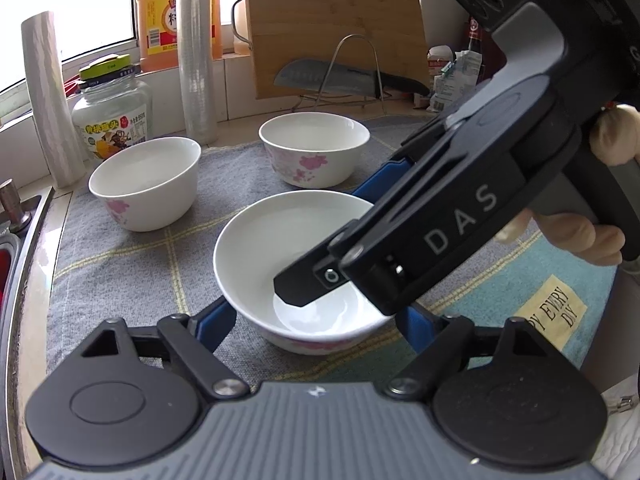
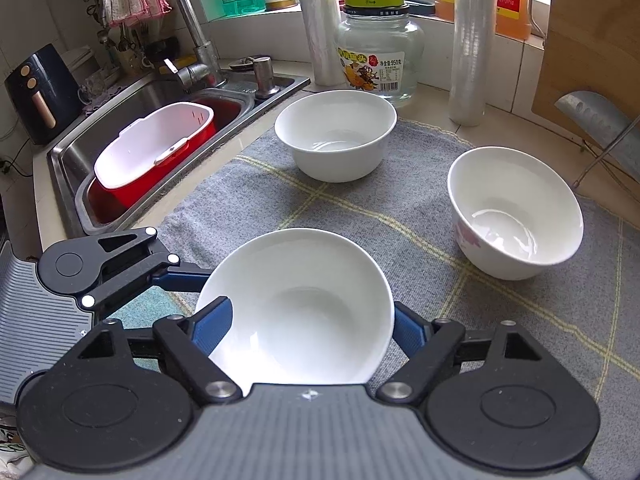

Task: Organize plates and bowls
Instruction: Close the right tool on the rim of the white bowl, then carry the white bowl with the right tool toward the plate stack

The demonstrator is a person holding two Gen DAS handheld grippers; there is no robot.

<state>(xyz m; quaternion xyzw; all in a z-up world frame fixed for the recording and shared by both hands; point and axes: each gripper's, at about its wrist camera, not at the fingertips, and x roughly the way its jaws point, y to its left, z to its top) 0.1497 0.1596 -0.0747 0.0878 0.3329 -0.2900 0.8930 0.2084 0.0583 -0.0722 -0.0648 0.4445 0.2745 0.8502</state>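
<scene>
Carefully, I squeeze the near bowl (image 2: pixel 296 308) evenly from both sides: my left gripper (image 1: pixel 316 320) hugs its walls, my right gripper (image 2: pixel 312 328) straddles it too, blue pads (image 2: pixel 214 322) against the rim. Lift level, without tipping. Three bowls sit on the grey mat (image 2: pixel 400 216): near, far-left bowl (image 2: pixel 336 136), right bowl (image 2: pixel 516 212). No plates visible.

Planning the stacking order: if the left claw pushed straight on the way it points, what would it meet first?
The near bowl already sits between its blue fingers, so it meets that at once; the right claw reaches into the same bowl.
</scene>
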